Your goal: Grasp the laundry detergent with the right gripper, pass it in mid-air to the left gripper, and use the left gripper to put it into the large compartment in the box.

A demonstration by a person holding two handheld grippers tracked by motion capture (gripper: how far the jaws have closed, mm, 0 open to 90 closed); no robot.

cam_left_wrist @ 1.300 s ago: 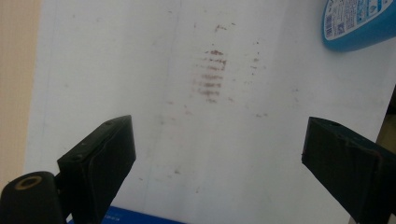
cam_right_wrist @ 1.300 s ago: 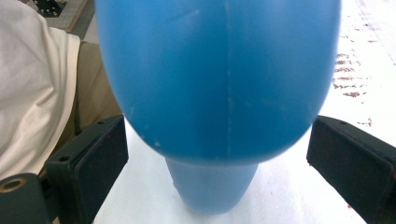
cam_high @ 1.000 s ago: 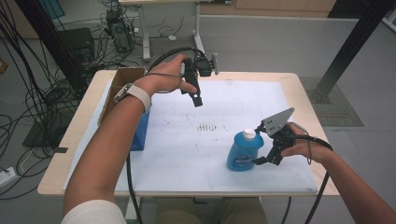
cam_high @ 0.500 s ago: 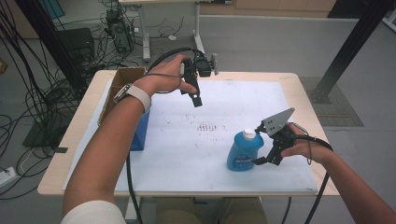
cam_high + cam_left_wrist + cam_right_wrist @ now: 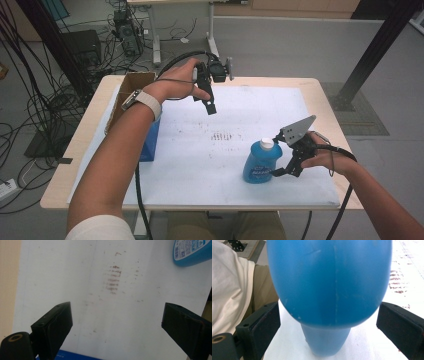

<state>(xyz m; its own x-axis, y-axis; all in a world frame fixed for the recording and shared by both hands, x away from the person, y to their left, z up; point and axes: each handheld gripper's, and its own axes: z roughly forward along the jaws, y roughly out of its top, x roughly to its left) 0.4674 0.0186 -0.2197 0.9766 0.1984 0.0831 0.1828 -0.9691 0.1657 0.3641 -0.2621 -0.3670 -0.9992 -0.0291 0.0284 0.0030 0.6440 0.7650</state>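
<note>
I'm working in what looks like a lab or test room: a light wooden table on grey carpet, cables tangled across the floor, a computer tower under another desk, and a black metal frame post.

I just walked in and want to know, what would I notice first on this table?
Probably the bright blue bottle with a white cap, standing near the front right of the white mat. The right claw sits around its side, jaws beside it but not squeezing. Farther back, the left claw hangs open in the air above brown smudges.
</note>
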